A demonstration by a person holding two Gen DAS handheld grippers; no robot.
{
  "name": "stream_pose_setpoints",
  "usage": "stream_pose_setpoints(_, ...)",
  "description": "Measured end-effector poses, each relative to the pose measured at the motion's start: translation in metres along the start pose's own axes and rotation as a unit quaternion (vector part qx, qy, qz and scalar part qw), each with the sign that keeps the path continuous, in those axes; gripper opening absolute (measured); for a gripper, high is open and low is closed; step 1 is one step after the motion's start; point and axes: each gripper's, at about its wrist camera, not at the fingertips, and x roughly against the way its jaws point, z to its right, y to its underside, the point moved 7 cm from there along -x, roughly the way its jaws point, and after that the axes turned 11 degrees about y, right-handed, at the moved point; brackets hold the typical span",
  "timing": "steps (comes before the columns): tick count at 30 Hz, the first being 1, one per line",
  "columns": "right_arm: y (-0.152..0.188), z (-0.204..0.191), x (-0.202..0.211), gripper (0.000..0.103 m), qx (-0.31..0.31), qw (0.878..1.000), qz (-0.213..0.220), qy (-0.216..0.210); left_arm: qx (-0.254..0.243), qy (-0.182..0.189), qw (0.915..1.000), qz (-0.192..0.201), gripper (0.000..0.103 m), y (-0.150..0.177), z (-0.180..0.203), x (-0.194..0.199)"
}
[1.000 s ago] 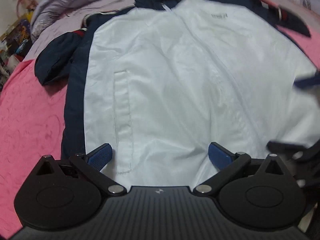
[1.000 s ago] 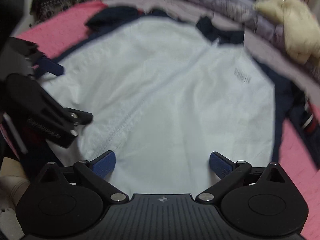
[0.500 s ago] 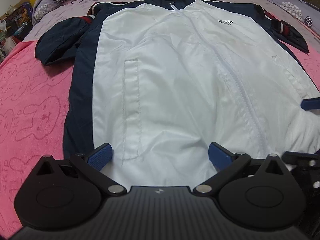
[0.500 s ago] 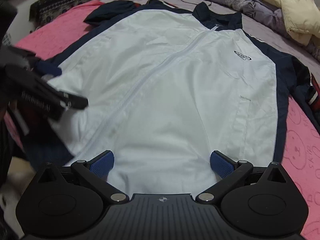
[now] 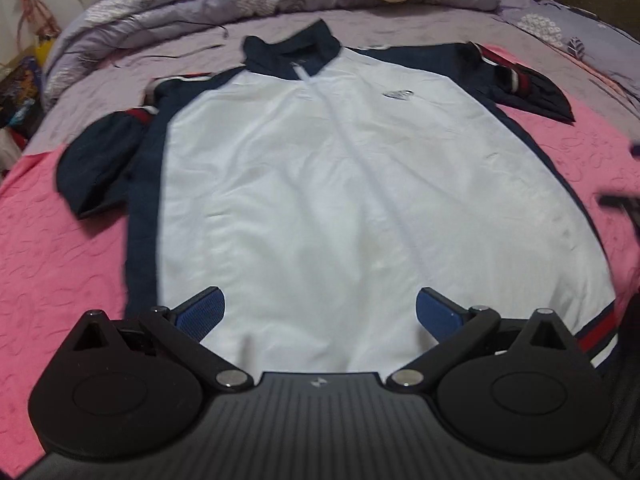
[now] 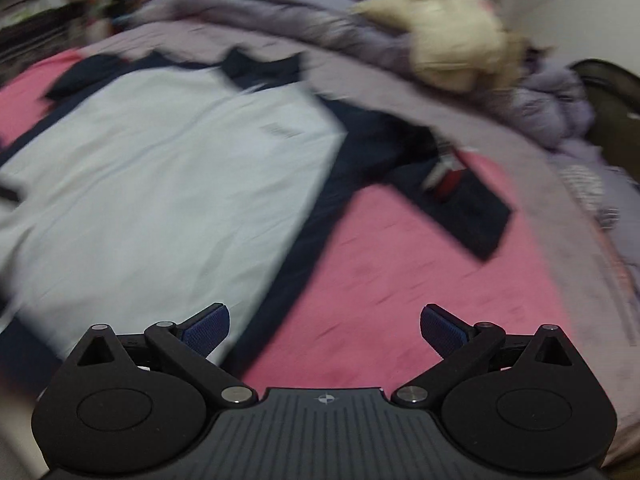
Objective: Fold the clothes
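A white zip jacket (image 5: 344,200) with navy collar, sides and sleeves lies flat, front up, on the bed. My left gripper (image 5: 318,312) hovers open above its hem, nothing between the blue pads. In the blurred right wrist view the jacket (image 6: 152,200) fills the left half, its navy right sleeve (image 6: 452,188) with a red and white cuff band stretched onto the pink blanket. My right gripper (image 6: 324,330) is open over the navy side panel and the blanket, holding nothing.
A pink blanket (image 5: 52,280) covers the near bed; a lilac sheet (image 5: 168,60) lies beyond it. A rumpled lilac quilt (image 6: 304,20) and a cream fluffy garment (image 6: 452,36) are heaped at the far edge. A dark blur (image 5: 620,204) sits at the left view's right edge.
Both grippers have pulled back and up from the jacket. The right gripper has swung right toward the sleeve. The left view now takes in the whole jacket.
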Motion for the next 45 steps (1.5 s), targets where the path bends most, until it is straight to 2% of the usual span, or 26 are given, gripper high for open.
stream_pose_setpoints(3,-0.035,0.025,-0.046,0.099,-0.024,0.997,0.030,0.069,-0.015,-0.003,0.9991,-0.039,0.103,0.013,0.010,-0.030)
stream_pose_setpoints(5,-0.054,0.038,-0.084,0.098,-0.025,0.992,0.039,0.117,-0.007,0.004,0.9992,-0.039,0.103,0.022,0.008,-0.039)
stream_pose_setpoints(7,-0.064,0.049,-0.129,0.098,-0.019,0.986,0.031,0.160,0.016,0.024,0.9989,-0.037,0.103,0.026,0.001,-0.041)
stream_pose_setpoints(9,-0.067,0.057,-0.177,0.092,-0.016,0.983,0.004,0.182,0.037,0.041,0.9975,-0.044,0.103,0.026,-0.006,-0.043)
stream_pose_setpoints(10,-0.066,0.060,-0.196,0.082,-0.018,0.983,-0.010,0.183,0.039,0.042,0.9973,-0.047,0.103,0.025,-0.006,-0.044)
stream_pose_setpoints(11,-0.064,0.064,-0.213,0.051,-0.020,0.983,-0.023,0.183,0.035,0.041,0.9973,-0.049,0.103,0.025,-0.005,-0.044)
stream_pose_setpoints(12,-0.061,0.069,-0.230,0.041,-0.022,0.982,-0.036,0.183,0.032,0.039,0.9974,-0.052,0.103,0.024,-0.004,-0.044)
stream_pose_setpoints(14,-0.065,0.092,-0.245,0.029,-0.039,0.976,-0.034,0.213,0.032,0.040,0.9972,-0.055,0.103,0.024,-0.003,-0.044)
stream_pose_setpoints(15,-0.067,0.105,-0.250,0.028,-0.049,0.971,-0.029,0.232,0.033,0.041,0.9971,-0.056,0.103,0.024,-0.003,-0.044)
stream_pose_setpoints(17,-0.070,0.147,-0.259,0.028,-0.084,0.958,-0.031,0.273,0.033,0.043,0.9968,-0.059,0.103,0.023,-0.003,-0.045)
stream_pose_setpoints(21,-0.058,0.234,-0.274,0.029,-0.162,0.924,-0.080,0.338,0.031,0.043,0.9968,-0.059,0.103,0.023,-0.003,-0.045)
stream_pose_setpoints(22,-0.054,0.248,-0.273,0.037,-0.169,0.916,-0.087,0.353,0.031,0.043,0.9968,-0.059,0.103,0.023,-0.003,-0.045)
stream_pose_setpoints(23,-0.051,0.258,-0.271,0.053,-0.169,0.908,-0.089,0.374,0.031,0.044,0.9969,-0.058,0.103,0.023,-0.003,-0.045)
stream_pose_setpoints(24,-0.047,0.266,-0.270,0.064,-0.167,0.897,-0.089,0.399,0.031,0.044,0.9969,-0.057,0.103,0.023,-0.003,-0.045)
stream_pose_setpoints(25,-0.044,0.269,-0.268,0.085,-0.169,0.893,-0.086,0.409,0.031,0.044,0.9970,-0.056,0.103,0.024,-0.004,-0.045)
stream_pose_setpoints(27,-0.038,0.270,-0.264,0.089,-0.181,0.891,-0.075,0.409,0.032,0.043,0.9972,-0.052,0.103,0.024,-0.003,-0.045)
stream_pose_setpoints(29,-0.040,0.253,-0.252,0.087,-0.206,0.904,-0.034,0.374,0.033,0.041,0.9975,-0.048,0.103,0.025,-0.003,-0.044)
stream_pose_setpoints(31,-0.055,0.211,-0.237,0.084,-0.218,0.939,0.011,0.265,0.033,0.039,0.9977,-0.044,0.103,0.025,-0.002,-0.044)
stream_pose_setpoints(33,-0.074,0.159,-0.219,0.082,-0.213,0.965,0.049,0.148,0.033,0.038,0.9980,-0.039,0.103,0.025,-0.002,-0.044)
stream_pose_setpoints(36,-0.099,0.072,-0.198,0.082,-0.158,0.985,0.072,0.013,0.033,0.038,0.9982,-0.034,0.103,0.026,-0.002,-0.043)
stream_pose_setpoints(38,-0.102,0.026,-0.202,0.086,-0.117,0.991,0.051,-0.045,0.031,0.039,0.9982,-0.033,0.103,0.027,-0.002,-0.041)
stream_pose_setpoints(40,-0.092,-0.004,-0.231,0.089,-0.092,0.995,-0.024,-0.039,0.029,0.039,0.9982,-0.035,0.103,0.026,-0.003,-0.038)
stream_pose_setpoints(41,-0.089,-0.002,-0.240,0.098,-0.111,0.992,-0.050,-0.027,0.030,0.037,0.9981,-0.040,0.103,0.023,-0.006,-0.034)
stream_pose_setpoints(42,-0.086,-0.001,-0.248,0.095,-0.129,0.989,-0.076,-0.015,0.028,0.029,0.9983,-0.042,0.103,0.019,-0.011,-0.029)
stream_pose_setpoints(43,-0.088,0.001,-0.246,0.083,-0.143,0.986,-0.081,-0.005,0.027,0.011,0.9989,-0.036,0.103,0.012,-0.020,-0.021)
stream_pose_setpoints(45,-0.100,0.005,-0.224,0.079,-0.158,0.986,-0.053,0.018,0.023,-0.037,0.9991,0.000,0.103,-0.006,-0.045,-0.003)
